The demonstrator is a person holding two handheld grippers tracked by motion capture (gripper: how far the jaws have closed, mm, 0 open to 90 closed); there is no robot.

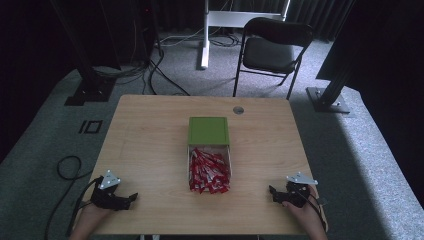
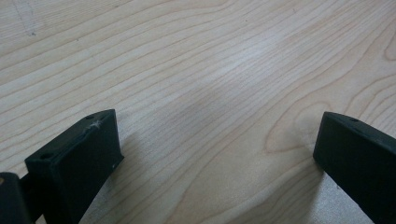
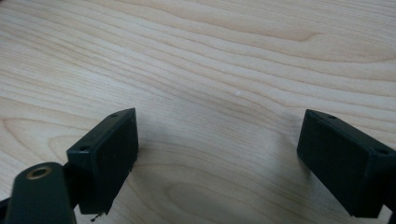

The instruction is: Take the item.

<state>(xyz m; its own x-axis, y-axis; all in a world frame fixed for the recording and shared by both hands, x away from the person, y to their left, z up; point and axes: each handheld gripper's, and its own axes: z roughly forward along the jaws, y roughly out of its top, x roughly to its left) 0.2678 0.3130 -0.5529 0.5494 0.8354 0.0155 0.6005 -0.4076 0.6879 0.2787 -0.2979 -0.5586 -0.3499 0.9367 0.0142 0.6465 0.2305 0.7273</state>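
Red sachets (image 1: 209, 171) heaped in a clear box (image 1: 190, 165) mid-table, printing too small to read, green lid (image 1: 208, 131) touching behind. Left gripper (image 1: 131, 198) (image 2: 217, 149) and right gripper (image 1: 273, 193) (image 3: 218, 154) near the wooden table's (image 1: 150, 140) front corners, jaws spread wide, empty.

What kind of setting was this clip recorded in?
Probably a lab or studio set up for recording, not a home: a lone wooden table on grey carpet, dark curtains behind, black frame posts on floor plates, loose cables, and a folding chair.
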